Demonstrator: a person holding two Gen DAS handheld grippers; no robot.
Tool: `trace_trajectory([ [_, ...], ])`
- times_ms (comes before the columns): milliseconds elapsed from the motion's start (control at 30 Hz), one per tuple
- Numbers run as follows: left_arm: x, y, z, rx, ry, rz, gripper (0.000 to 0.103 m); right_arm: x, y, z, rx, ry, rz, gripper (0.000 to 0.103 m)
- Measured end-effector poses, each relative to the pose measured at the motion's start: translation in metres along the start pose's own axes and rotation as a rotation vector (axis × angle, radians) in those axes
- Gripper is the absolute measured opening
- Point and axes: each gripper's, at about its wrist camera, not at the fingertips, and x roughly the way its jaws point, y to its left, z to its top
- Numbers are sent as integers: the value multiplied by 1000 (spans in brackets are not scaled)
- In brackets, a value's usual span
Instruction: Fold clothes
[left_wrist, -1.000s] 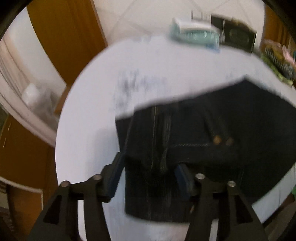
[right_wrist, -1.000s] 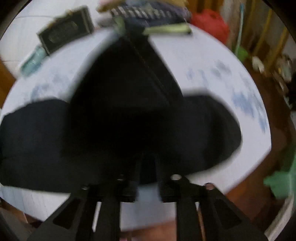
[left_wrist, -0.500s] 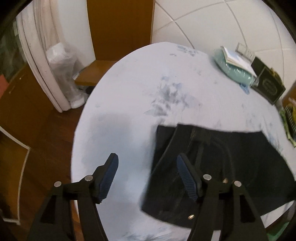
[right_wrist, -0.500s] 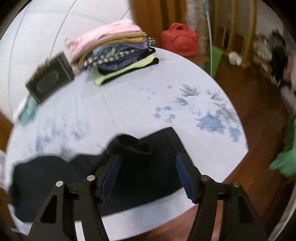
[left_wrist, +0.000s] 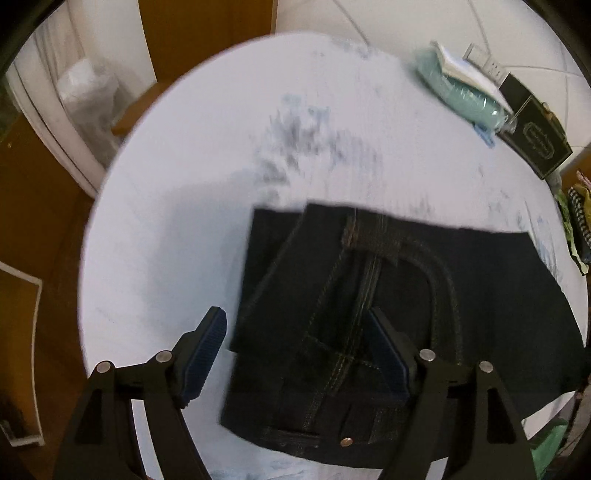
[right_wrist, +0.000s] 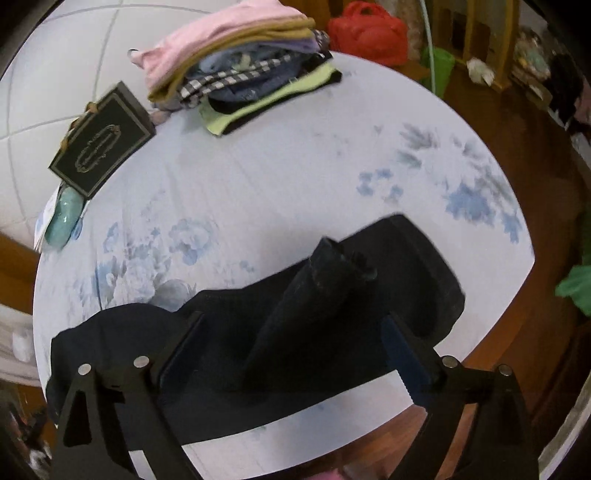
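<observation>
Seemingly between folds, a pair of dark denim jeans (left_wrist: 388, 295) is shown laid across the near edge of a round bench (left_wrist: 192, 192) covered by a pale cloth with blue flowers. At the left, the left hand-held gripper (left_wrist: 295, 354) is held above the waistband end, its blue pads being spread apart; one pad is seen over bare cloth and the other over the denim, with nothing pinched between them. The fly seam, a rivet and yellow stitching are visible there, and one layer appears already turned over another. Further right, the right hand-held gripper (right_wrist: 291, 350) is likewise being opened over the leg end of the jeans (right_wrist: 332, 314), where a ridge of fabric is left standing up in the gap, untouched by either pad. The step in hand is judged to be the release after a fold; next, that raised ridge would probably need to be flattened or an end picked up again so that the garment can be folded shorter. Beyond, a dark box with gilt ornament (right_wrist: 101, 144) is seen closed, its contents unknown, beside a teal packet (right_wrist: 64, 218). At the far right edge, a stack of folded clothes (right_wrist: 236, 70) is piled, pink uppermost.
</observation>
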Motion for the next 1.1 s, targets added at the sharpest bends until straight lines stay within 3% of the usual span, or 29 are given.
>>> trace_trajectory([
  [100,22,-3,-4,-9,44,13,77,6,-7,-1,55,5,16,95],
  [267,35,-13,-4,-5,50,37,79,25,-4,4,94,39,9,95],
  [333,37,-16,-6,-10,32,41,78,35,-2,3,96,49,-23,89],
  [400,35,-20,-7,-10,8,37,51,47,0,2,58,66,-46,13],
  [433,32,-24,-7,-2,-3,30,40,53,1,2,38,78,-55,11],
  [467,25,-28,-6,9,-22,12,19,55,5,4,6,77,-57,9],
  [533,6,-33,-2,15,-63,-2,17,42,24,16,-104,18,-85,4],
  [633,-40,-30,4,-2,-159,-44,16,-29,41,44,-172,-205,-19,3],
  [700,-66,-26,0,-6,-193,-76,16,-64,35,54,-167,-285,10,3],
  [767,-76,-24,-13,15,-201,-56,16,-88,13,61,-144,-318,6,3],
  [833,-62,-19,-33,30,-156,-21,16,-76,-27,53,-92,-246,-28,3],
  [867,-51,-15,-42,33,-123,-4,17,-54,-45,44,-82,-185,-69,8],
  [933,-24,-11,-57,47,-57,55,25,-7,-79,27,-67,-56,-157,43],
  [967,-10,-9,-64,53,-23,85,34,11,-93,18,-43,-4,-187,64],
  [1033,0,-2,-76,47,2,125,42,45,-119,-2,9,98,-244,64],
  [1100,-9,6,-79,30,-20,135,55,41,-131,-10,43,73,-198,68],
])
